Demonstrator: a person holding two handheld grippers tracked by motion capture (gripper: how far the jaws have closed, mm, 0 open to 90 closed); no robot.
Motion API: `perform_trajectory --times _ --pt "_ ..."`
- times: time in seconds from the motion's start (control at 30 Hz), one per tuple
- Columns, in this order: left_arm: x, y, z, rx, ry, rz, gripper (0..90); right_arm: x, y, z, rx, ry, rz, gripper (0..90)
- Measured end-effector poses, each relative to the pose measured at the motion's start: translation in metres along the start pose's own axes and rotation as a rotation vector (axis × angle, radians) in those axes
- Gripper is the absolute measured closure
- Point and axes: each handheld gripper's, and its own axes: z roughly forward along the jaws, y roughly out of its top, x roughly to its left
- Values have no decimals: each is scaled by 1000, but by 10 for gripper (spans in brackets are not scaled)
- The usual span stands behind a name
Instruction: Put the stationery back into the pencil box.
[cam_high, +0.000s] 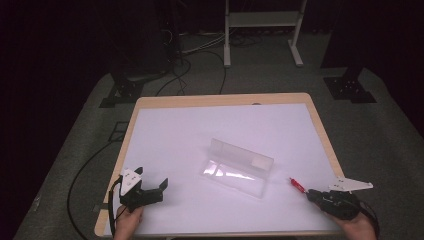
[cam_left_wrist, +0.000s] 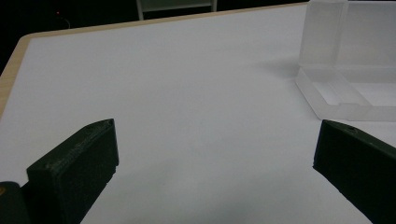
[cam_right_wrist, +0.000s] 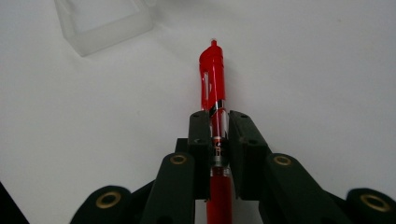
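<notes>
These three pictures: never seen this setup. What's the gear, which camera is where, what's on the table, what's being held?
No robot arm here: a person holds a two-jaw hand tool in each hand.

The high view looks down from above the person's side. It shows the table with its white top, the left gripper at the lower left and the right gripper at the lower right.

The other two views come from cameras riding on each gripper, looking along its black jaws.

A clear plastic box lies open near the middle of the table, its lid standing up.

The right gripper's jaws are closed on a red pen, which points forward toward the box. In the left gripper view the jaws stand wide apart with nothing between them.
</notes>
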Motion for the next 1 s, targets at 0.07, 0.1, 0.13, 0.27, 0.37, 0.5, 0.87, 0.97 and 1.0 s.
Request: perform_trajectory --times 0.07,0.1,0.13,0.27,0.37,0.5,0.87,0.97,1.0 --pt "0 0 0 -1 1 2 0 1 3 -2 -9 15 -3 789" --pt "0 0 0 -1 1 2 0 2 5 -3 -12 19 -7 788" --pt "0 0 0 -1 1 -1 0 2 7 -4 -16 21 -12 788" --pt "0 0 0 0 -1 -1 0 6 15 -8 -26 40 -29 788" --pt "0 0 0 0 -1 -2 0 8 20 -11 -32 53 -37 788" --pt "0 0 0 1 -1 -1 0 12 26 -13 -31 61 -57 788" --pt "0 0 0 0 -1 -3 0 25 45 -15 -31 103 -110 788" --pt "0 0 0 0 -3 -3 0 28 50 -15 -29 115 -131 788" --pt "0 0 0 0 -3 -3 0 29 52 -15 -27 119 -134 788"
